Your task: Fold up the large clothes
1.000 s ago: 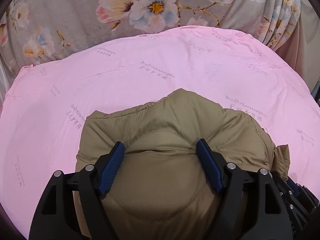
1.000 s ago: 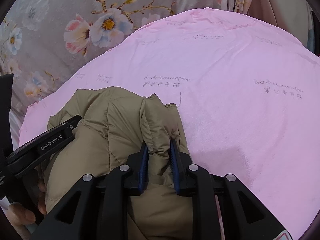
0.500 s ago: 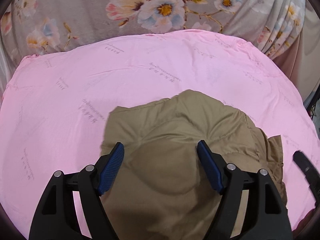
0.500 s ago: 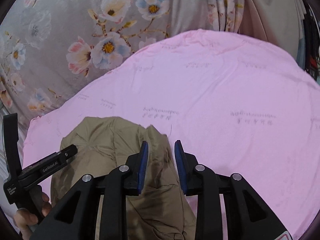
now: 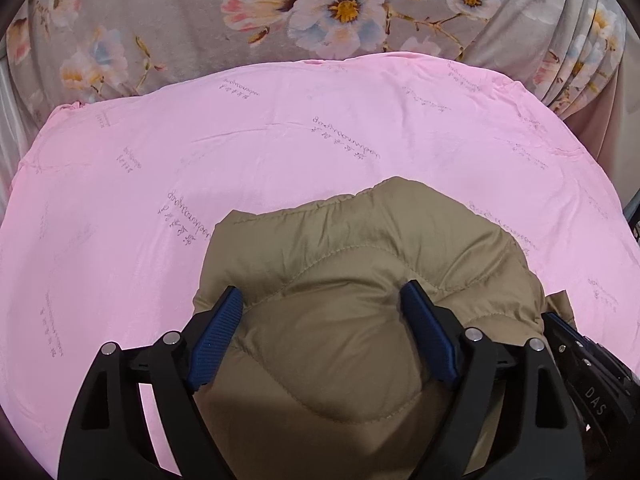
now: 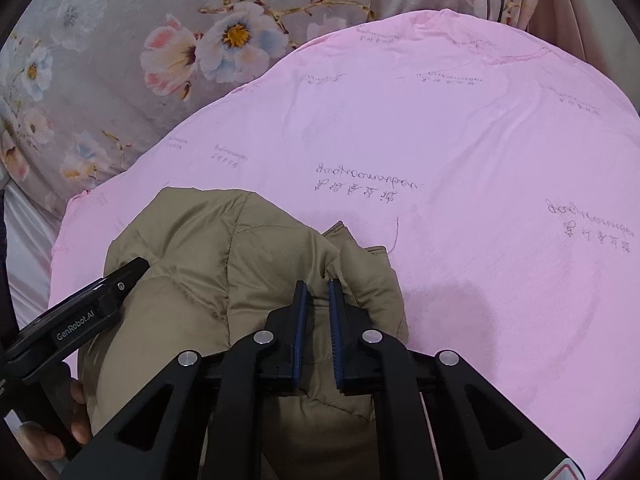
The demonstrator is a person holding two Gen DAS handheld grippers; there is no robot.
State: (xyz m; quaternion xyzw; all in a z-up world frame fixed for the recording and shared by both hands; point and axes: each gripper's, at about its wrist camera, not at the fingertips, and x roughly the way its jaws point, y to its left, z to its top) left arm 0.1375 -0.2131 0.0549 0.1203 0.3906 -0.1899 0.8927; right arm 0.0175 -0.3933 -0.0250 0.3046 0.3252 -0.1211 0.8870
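A tan quilted puffer jacket (image 5: 360, 280) lies bundled on a pink sheet (image 5: 200, 168). My left gripper (image 5: 320, 316) is open, its blue pads wide apart and pressed down on the jacket's top. In the right wrist view the jacket (image 6: 240, 248) fills the lower left. My right gripper (image 6: 318, 296) is nearly closed on a fold at the jacket's right edge, with a narrow gap between the pads. The left gripper's black finger (image 6: 116, 288) shows there, resting on the jacket's left side.
The pink sheet (image 6: 480, 200) with printed script covers the bed and spreads wide to the right. A grey floral curtain (image 5: 320, 12) hangs behind the bed. The right gripper's body (image 5: 592, 380) shows at the left view's lower right.
Both grippers have come back down onto the jacket after lifting away half a second ago. The right gripper again pinches the fold at the jacket's right edge.
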